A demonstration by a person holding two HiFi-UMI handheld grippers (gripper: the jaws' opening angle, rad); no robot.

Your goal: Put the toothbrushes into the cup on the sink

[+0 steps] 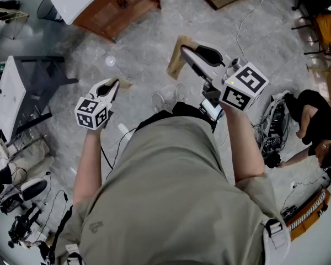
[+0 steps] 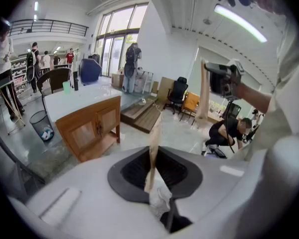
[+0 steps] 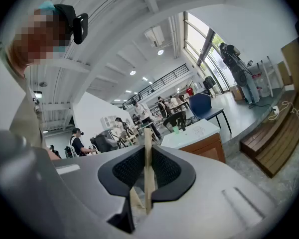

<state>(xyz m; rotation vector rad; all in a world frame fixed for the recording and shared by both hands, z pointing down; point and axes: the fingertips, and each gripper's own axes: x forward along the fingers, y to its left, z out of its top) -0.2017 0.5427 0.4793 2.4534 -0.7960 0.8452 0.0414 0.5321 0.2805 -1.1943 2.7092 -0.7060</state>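
Bamboo toothbrushes gripped, one per gripper, both well apart from the wooden cabinet [image 1: 118,7].
Head view: left gripper [image 1: 111,86] is narrow, pinching the left toothbrush [image 1: 123,83]. Right gripper [image 1: 186,53] sits higher, pinching the right toothbrush [image 1: 176,62]. Left gripper view: jaws nearly together, pads pressing the tan handle, which sticks out past the tips. Cabinet with white top beyond. Right gripper view: jaws narrow, clamped on a thin upright handle. Small green cup [image 3: 175,129] on the cabinet top, far off.
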